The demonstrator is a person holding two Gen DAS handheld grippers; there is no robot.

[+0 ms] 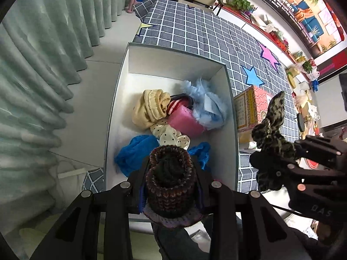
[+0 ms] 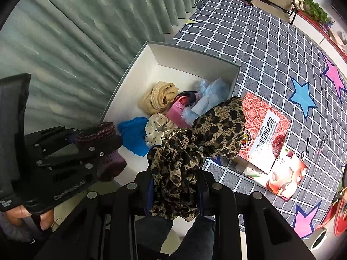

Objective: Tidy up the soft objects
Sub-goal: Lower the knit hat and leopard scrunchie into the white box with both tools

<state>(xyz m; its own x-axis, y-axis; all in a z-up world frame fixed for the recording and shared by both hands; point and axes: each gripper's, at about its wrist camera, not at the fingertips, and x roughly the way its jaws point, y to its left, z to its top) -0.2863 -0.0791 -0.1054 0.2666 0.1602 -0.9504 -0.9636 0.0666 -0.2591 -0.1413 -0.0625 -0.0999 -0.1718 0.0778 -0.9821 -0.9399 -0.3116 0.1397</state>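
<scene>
Holding one soft thing in each gripper, the person seems to be at the step of dropping them into the box (image 1: 121, 82), which sits on the edge of a bed with a checked cover (image 1: 195, 28). The left gripper (image 1: 171, 179) points down over the near end of the box, its jaws closed on a knitted hat (image 1: 169, 173), dark with reddish stripes. The right gripper (image 2: 175, 186) is just beside it, over the box's right rim, its jaws clamped on a leopard scrunchie (image 2: 195, 140) whose loose tail sticks upward. Inside the box already lie a cream roll (image 1: 151, 108), a pink item (image 1: 186, 121), a pale blue fluffy piece (image 1: 206, 104), a dotted scrunchie (image 1: 169, 136) and blue cloth (image 1: 136, 151). The far half of the box is bare. I judge the next move is to open the left jaws so the hat falls on the blue cloth, then bring the scrunchie over the rim and release it too. A red carton (image 2: 264, 127) and a flowered packet (image 2: 284, 177) lie on the cover near the box, but they do not block the way. The two grippers are close, so they could bump each other.
</scene>
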